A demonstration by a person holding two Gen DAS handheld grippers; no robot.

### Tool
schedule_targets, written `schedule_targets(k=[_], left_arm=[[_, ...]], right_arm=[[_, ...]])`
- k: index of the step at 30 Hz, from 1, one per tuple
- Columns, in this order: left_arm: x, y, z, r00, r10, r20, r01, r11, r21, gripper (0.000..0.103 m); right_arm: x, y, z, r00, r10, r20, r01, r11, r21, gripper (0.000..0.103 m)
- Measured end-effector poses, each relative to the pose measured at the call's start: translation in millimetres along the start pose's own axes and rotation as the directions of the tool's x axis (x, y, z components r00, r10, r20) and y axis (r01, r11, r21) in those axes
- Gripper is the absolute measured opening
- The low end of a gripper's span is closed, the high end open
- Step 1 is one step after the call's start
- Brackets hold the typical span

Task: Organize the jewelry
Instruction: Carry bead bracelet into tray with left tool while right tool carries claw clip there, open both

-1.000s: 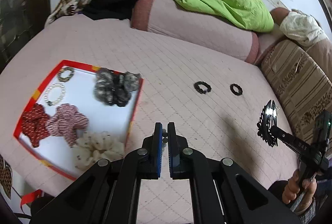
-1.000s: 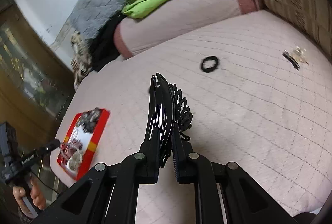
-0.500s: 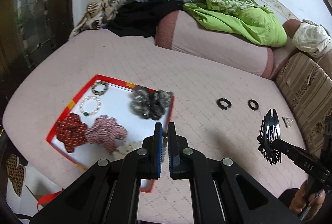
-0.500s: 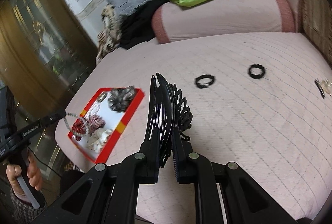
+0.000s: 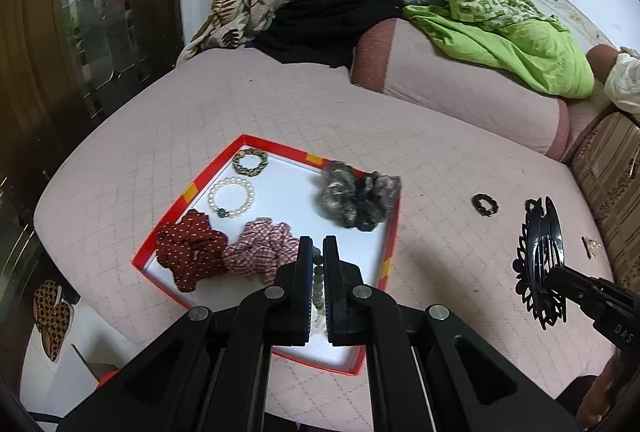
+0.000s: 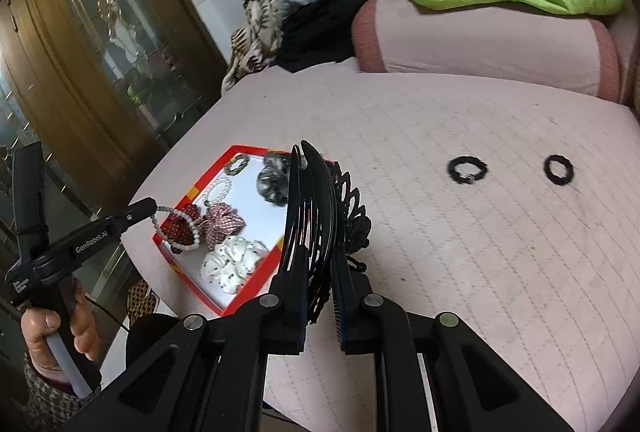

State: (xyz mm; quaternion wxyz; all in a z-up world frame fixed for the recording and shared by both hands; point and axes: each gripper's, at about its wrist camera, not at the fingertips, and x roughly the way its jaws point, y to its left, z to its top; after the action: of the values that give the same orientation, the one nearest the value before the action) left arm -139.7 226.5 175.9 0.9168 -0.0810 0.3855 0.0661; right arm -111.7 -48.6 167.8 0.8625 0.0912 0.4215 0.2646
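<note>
The bed, covered in a quilted pink sheet, carries a red-rimmed tray with a white floor near its left edge. The tray holds a grey scrunchie, a red dotted scrunchie, a pink checked scrunchie, a white dotted scrunchie, a pearl bracelet and a braided bracelet. Two black hair ties lie well apart from the tray on the sheet, and a small clip lies near the bed's right edge. The left gripper hangs above the tray's near part, pressed together on a beaded bracelet that dangles in a loop below it. The right gripper is pinched on a black hair comb, held upright above the sheet just right of the tray. For the step in hand, judged to be setting both pieces into the tray: lower the left gripper over the bare white floor between the grey scrunchie and the checked one, let the loop settle on the floor, then release. Bring the hair comb over the tray rim and tilt it flat before release, since its prongs are likely to snag scrunchie fabric. Keep the two grippers apart over the tray to avoid collision.
</note>
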Motion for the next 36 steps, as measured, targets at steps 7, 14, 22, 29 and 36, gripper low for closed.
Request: schedule_targets(k=[7,14,22,29,36], left_arm=[[8.5,20.1,0.9,1.0,-0.001,-0.019,0.0,0.999,-0.043,0.004],[11.0,59.7,7.8,0.997,-0.068,-0.024,0.063,0.985,-0.164,0.004],[18.6,78.0,6.0,0.993,-0.115,-0.038,0.103,0.969,-0.224,0.004],[41.8,73.8,-8.4,0.99,-0.103,-0.1,0.083,0.978,-0.194,0.004],[65.8,79.2,-26.5,0.986,-0.056,-0.156,0.031,0.987,-0.157,0.005]], right_arm=[[19.7,23.1,7.8,0.999,0.02,-0.028,-0.022,0.999,-0.046,0.012],[44.3,46.9,22.4,0.997,0.06,-0.051,-0.064,0.996,-0.069,0.012],[95.5,73.0,47.2,0.982,0.151,-0.112,-0.159,0.985,-0.072,0.012],[148.1,103.0,66.4,0.972,0.154,-0.178,-0.181,0.973,-0.146,0.012],[206.1,128.4,70.0,0.965,0.095,-0.244,-0.154,0.959,-0.237,0.012]])
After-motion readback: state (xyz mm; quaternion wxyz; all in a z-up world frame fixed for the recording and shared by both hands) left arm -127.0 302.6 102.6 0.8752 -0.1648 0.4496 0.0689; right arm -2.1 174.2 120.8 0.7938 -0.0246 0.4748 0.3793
